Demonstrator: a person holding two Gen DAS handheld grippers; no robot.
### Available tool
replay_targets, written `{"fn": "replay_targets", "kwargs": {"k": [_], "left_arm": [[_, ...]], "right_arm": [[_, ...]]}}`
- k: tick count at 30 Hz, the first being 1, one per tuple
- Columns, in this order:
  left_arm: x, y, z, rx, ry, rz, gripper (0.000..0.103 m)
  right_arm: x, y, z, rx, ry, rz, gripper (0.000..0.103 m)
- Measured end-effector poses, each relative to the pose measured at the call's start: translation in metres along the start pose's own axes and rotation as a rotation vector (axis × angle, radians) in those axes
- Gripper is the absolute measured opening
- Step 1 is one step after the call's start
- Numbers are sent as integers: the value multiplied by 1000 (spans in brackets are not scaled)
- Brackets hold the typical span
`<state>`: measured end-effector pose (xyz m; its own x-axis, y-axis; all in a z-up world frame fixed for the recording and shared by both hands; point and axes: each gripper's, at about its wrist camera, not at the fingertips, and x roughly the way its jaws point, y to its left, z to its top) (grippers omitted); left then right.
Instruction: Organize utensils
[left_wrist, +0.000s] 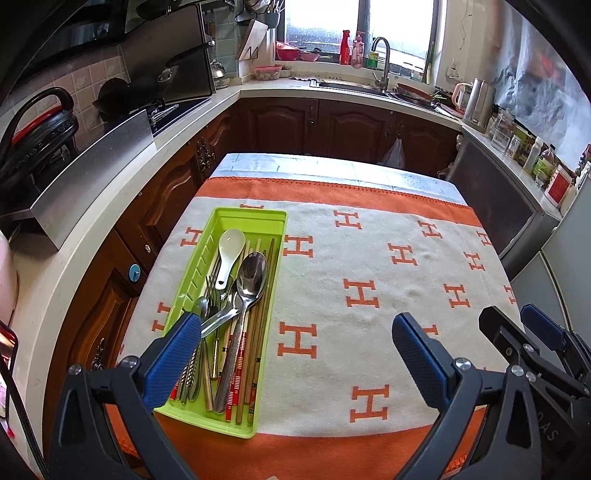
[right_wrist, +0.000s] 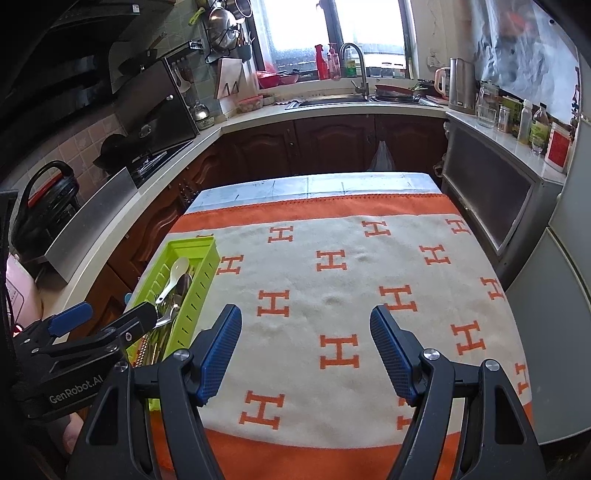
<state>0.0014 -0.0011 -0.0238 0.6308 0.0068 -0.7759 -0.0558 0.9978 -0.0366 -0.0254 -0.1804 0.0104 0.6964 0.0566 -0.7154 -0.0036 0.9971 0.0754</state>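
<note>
You are holding the left gripper (left_wrist: 295, 354) spread wide and empty above the near end of the green tray (left_wrist: 207, 412), its left finger (left_wrist: 173, 358) hanging over the handles of the utensils. The tray is lying on the left side of the tabletop (left_wrist: 369, 258), on the orange-and-cream blanket, and it is carrying a white ceramic spoon (left_wrist: 229, 254), a large metal spoon (left_wrist: 251, 280), a fork (left_wrist: 211, 291) and a bundle of chopsticks (left_wrist: 258, 325), all lying lengthwise. You are keeping the right gripper (right_wrist: 306, 350) released too, grasping nothing, hovering over bare blanket well to the right of the tray (right_wrist: 201, 266).
</note>
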Motion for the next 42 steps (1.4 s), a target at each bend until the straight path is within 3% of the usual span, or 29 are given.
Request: {"fn": "replay_targets", "kwargs": {"k": [42], "left_arm": [[0,2,-4,-10,13,3,102]], "right_arm": [[5,-1,-10,16,20,-6,73]]}}
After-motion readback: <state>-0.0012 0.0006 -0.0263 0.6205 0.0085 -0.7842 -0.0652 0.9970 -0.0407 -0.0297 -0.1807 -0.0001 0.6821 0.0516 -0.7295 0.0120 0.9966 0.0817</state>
